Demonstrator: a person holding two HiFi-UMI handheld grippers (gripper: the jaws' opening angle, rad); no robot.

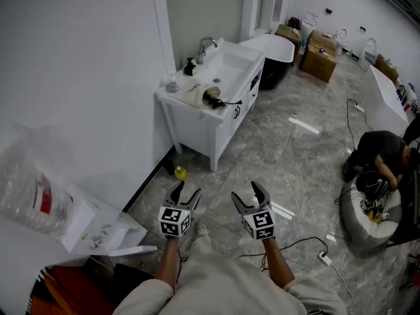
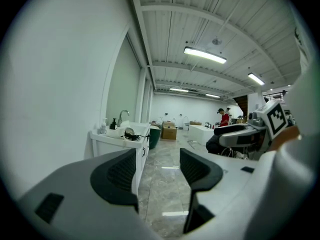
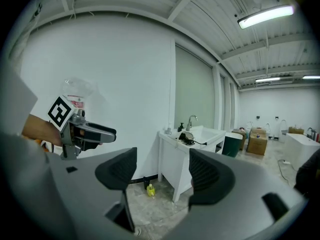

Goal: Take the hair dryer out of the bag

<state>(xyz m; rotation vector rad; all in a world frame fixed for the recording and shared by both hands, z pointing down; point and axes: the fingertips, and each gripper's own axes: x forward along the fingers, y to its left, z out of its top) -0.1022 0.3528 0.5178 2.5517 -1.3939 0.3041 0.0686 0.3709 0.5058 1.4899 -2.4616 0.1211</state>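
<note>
**Hair dryer: on vanity top, out of reach of both tools**

Location. A dark object taken to be the hair dryer (image 1: 211, 98) lies on the white vanity (image 1: 197, 120), at the near end of its top beside the basin. Its cord (image 1: 231, 102) trails toward the front edge. It is well apart from both tools.

Tools. The left gripper (image 1: 186, 190) and right gripper (image 1: 246, 193) are held side by side over the floor. Both have their jaws spread, with nothing between them.

Handling, as judged. The shell is probably rigid, smooth plastic, fairly light and curved enough to slip. The handle looks the soundest place to grip. The cord may drag or snag. Any bag film would be soft and would need the other tool to hold it back.

Not determined. No bag can be made out around the object. At this range it shows only as a small dark shape, so the handle, the nozzle and which way they lie cannot be told.
</note>
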